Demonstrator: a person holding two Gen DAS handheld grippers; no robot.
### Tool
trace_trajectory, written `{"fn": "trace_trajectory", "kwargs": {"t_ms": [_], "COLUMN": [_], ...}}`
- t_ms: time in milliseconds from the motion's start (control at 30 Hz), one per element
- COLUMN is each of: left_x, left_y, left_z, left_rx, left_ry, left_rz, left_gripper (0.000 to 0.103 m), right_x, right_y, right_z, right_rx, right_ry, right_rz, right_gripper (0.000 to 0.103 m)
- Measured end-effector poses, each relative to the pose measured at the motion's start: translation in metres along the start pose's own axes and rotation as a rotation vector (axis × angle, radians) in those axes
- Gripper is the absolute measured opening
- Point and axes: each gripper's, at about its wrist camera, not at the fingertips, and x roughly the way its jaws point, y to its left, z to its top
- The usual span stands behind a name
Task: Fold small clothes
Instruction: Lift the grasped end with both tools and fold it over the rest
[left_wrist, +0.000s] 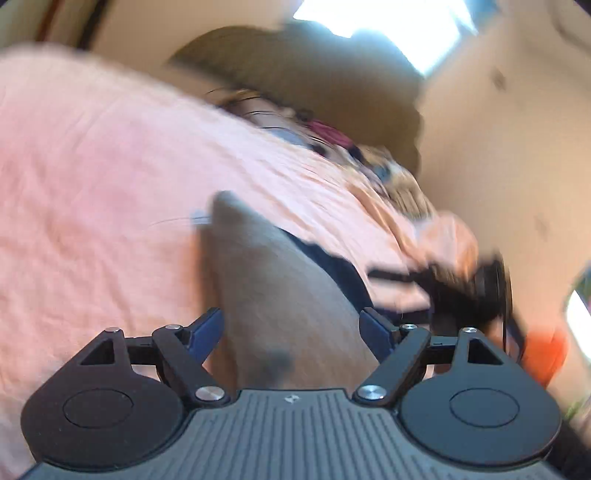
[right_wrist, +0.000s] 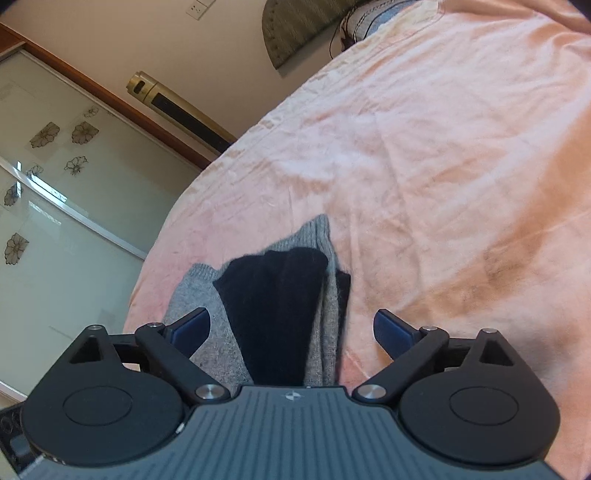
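Pink bedsheet (right_wrist: 424, 147) covers the bed under both my tongs, creased and patchy with shade toward its right side. Behind its left edge stand frosted sliding doors (right_wrist: 66, 206) with flower prints and a gold tower unit (right_wrist: 177, 107) against the wall.

My right gripper (right_wrist: 291, 328) hovers with its jaws spread wide, nothing pinched between the blue pads. Below it lies the folded garment, a grey knit (right_wrist: 199, 295) with a black knit piece (right_wrist: 273, 310) on top, close to the sheet's left edge.

My left gripper (left_wrist: 291, 328) is also spread apart and holds nothing; the grey knit lies between and beyond its pads. That view is badly smeared, so I can only guess that the dark mass (left_wrist: 469, 291) near the sheet's right edge is the other gripper.
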Motion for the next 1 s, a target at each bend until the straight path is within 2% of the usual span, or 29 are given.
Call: {"fn": "trace_trajectory", "kwargs": {"t_ms": [67,167,200,267,300,333,400,533,600,667,700,733,767,800,867,900,933,1000], "left_x": [0.025,0.067,0.075,0.087,0.092,0.092,0.083,0.062,0.055,0.059,0.065,0.07,0.071,0.065,0.042,0.033,0.024,0.018], "left_y": [0.032,0.047,0.045,0.04,0.036,0.035,0.032,0.023,0.023,0.03,0.031,0.037,0.047,0.056,0.067,0.068,0.068,0.071], "left_z": [0.017,0.027,0.029,0.029,0.027,0.026,0.026,0.05,0.073,0.1,0.108,0.113,0.117,0.117,0.102,0.092,0.079,0.055], "left_rx": [-0.176,-0.24,-0.237,-0.221,-0.216,-0.208,-0.171,-0.056,-0.006,0.025,0.077,0.108,0.078,0.023,-0.031,-0.03,-0.019,-0.036], "left_ry": [0.035,0.118,0.116,0.14,0.152,0.147,0.133,0.07,0.025,-0.015,-0.027,-0.024,-0.005,0.016,0.013,0.016,0.028,0.075], "left_rz": [0.013,-0.022,-0.039,-0.047,-0.013,0.001,0.002,0.017,0.053,0.134,0.188,0.242,0.308,0.33,0.211,0.187,0.186,0.168], "left_gripper": [0.08,0.08,0.079,0.057,0.046,0.04,0.036,0.034,0.034,0.037,0.044,0.046,0.047,0.047,0.049,0.06,0.065,0.065], "right_x": [0.011,0.023,0.024,0.03,0.032,0.031,0.027,0.032,0.045,0.065,0.077,0.086,0.094,0.096,0.086,0.078,0.07,0.058], "right_y": [0.005,0.012,0.013,0.011,0.008,0.006,0.011,0.039,0.053,0.059,0.061,0.061,0.061,0.062,0.063,0.063,0.062,0.062], "right_z": [0.002,0.008,0.008,0.007,0.006,0.004,0.003,0.012,0.023,0.036,0.042,0.045,0.045,0.042,0.027,0.014,0.004,-0.018], "right_rx": [-0.008,-0.016,-0.02,-0.014,-0.003,0.006,-0.001,-0.042,-0.047,-0.014,0.01,0.024,0.046,0.066,0.044,0.028,0.018,0.0], "right_ry": [0.001,0.011,0.007,0.026,0.034,0.02,-0.004,-0.045,-0.064,-0.082,-0.089,-0.086,-0.069,-0.053,-0.03,-0.014,0.006,0.051], "right_rz": [0.012,0.008,0.008,-0.008,-0.013,0.006,0.032,0.108,0.141,0.151,0.133,0.093,0.038,0.004,0.068,0.09,0.093,0.092], "right_gripper": [0.095,0.096,0.092,0.057,0.028,0.028,0.027,0.026,0.026,0.026,0.033,0.043,0.054,0.071,0.07,0.07,0.071,0.071]}}
